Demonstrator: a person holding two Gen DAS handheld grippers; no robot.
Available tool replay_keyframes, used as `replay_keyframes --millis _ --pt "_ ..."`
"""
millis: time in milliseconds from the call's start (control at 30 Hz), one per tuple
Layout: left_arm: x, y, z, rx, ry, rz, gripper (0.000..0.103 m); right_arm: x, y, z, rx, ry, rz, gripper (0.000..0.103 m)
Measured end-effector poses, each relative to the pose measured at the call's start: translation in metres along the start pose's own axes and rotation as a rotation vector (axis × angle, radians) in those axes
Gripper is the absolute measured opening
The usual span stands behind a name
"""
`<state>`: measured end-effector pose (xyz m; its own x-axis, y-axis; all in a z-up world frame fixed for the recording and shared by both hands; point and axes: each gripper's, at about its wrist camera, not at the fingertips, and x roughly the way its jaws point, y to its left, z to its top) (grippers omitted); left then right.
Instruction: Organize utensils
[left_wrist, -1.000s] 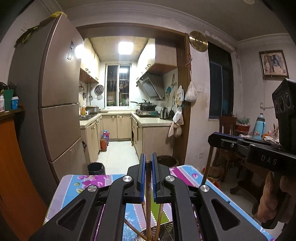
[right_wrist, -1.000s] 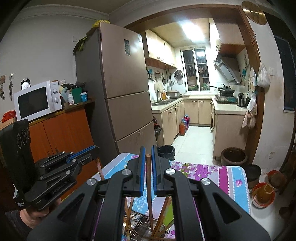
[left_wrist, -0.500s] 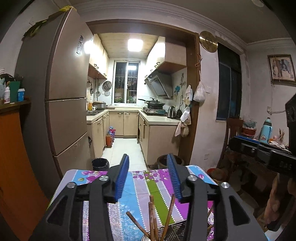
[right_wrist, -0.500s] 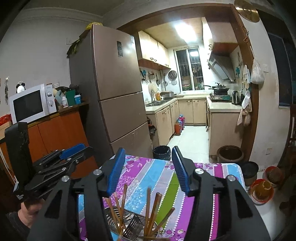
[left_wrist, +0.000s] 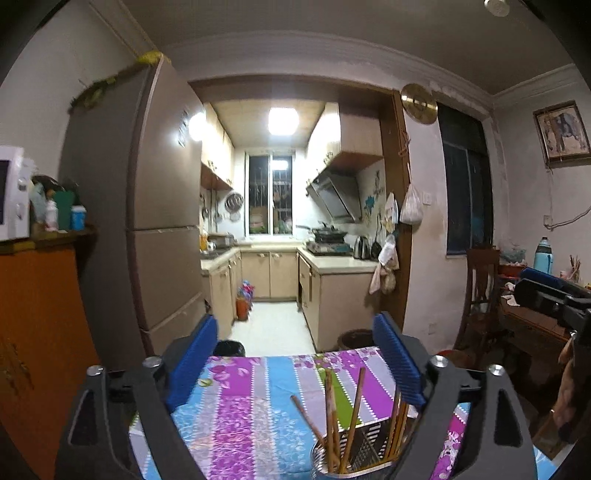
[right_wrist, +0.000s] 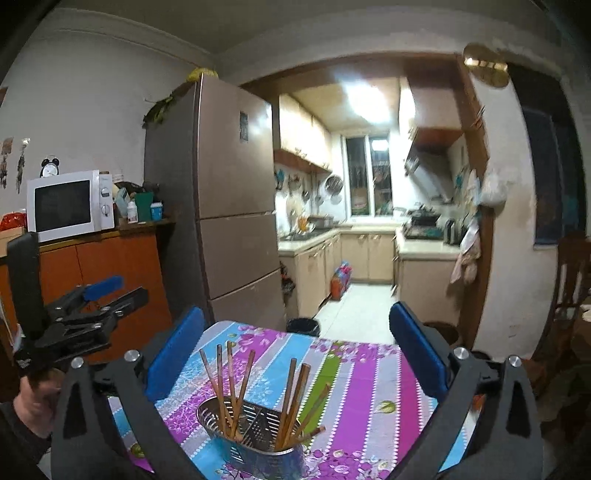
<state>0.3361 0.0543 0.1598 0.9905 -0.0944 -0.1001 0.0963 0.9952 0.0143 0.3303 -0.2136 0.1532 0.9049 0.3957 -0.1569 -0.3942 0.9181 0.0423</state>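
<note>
A perforated metal utensil holder (right_wrist: 255, 432) stands on the table with the striped floral cloth (right_wrist: 354, 373). Several wooden chopsticks (right_wrist: 231, 387) stand upright in its two compartments. It also shows low in the left wrist view (left_wrist: 354, 454), with chopsticks (left_wrist: 332, 413) in it. My left gripper (left_wrist: 293, 369) is open and empty, above and behind the holder. My right gripper (right_wrist: 295, 354) is open and empty, above and behind the holder. The left gripper also appears at the left of the right wrist view (right_wrist: 85, 317).
A tall fridge (right_wrist: 236, 206) stands beyond the table's far left, beside an orange cabinet (right_wrist: 103, 280) with a microwave (right_wrist: 70, 205). A black bin (right_wrist: 303, 326) sits past the far edge. A wooden chair (left_wrist: 480, 291) and side table are at the right.
Both grippers opened and let go of a chopstick each, then drew up and back from the holder. The released chopsticks now stand in the holder.
</note>
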Motion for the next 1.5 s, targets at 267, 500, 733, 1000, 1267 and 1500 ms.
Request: replay_keyframes --millis 267,500,733,1000,1267,1500 --pt "-0.097 0.005 -0.021 -0.017 -0.091 0.045 0.098 -0.065 0.02 -0.03 -0.004 -0.045 -0.063 0.097" --pt "-0.154 0.011 -0.061 -0.103 -0.061 0.059 0.098 -0.116 0.054 -0.079 0.01 -0.028 -0.145 0.098" --pt "-0.202 -0.003 -0.094 -0.096 -0.031 0.068 0.098 -0.146 0.084 -0.118 0.03 0.015 -0.155 0.098" --pt "-0.24 -0.02 -0.121 -0.086 -0.014 0.046 0.098 -0.175 0.105 -0.145 0.032 0.041 -0.165 0.098" --pt "-0.272 -0.052 -0.136 -0.056 -0.021 0.008 0.098 -0.207 0.113 -0.15 -0.001 0.005 -0.192 0.098" --pt "-0.295 -0.068 -0.138 -0.044 -0.035 -0.001 0.098 -0.23 0.12 -0.152 -0.016 -0.017 -0.195 0.098"
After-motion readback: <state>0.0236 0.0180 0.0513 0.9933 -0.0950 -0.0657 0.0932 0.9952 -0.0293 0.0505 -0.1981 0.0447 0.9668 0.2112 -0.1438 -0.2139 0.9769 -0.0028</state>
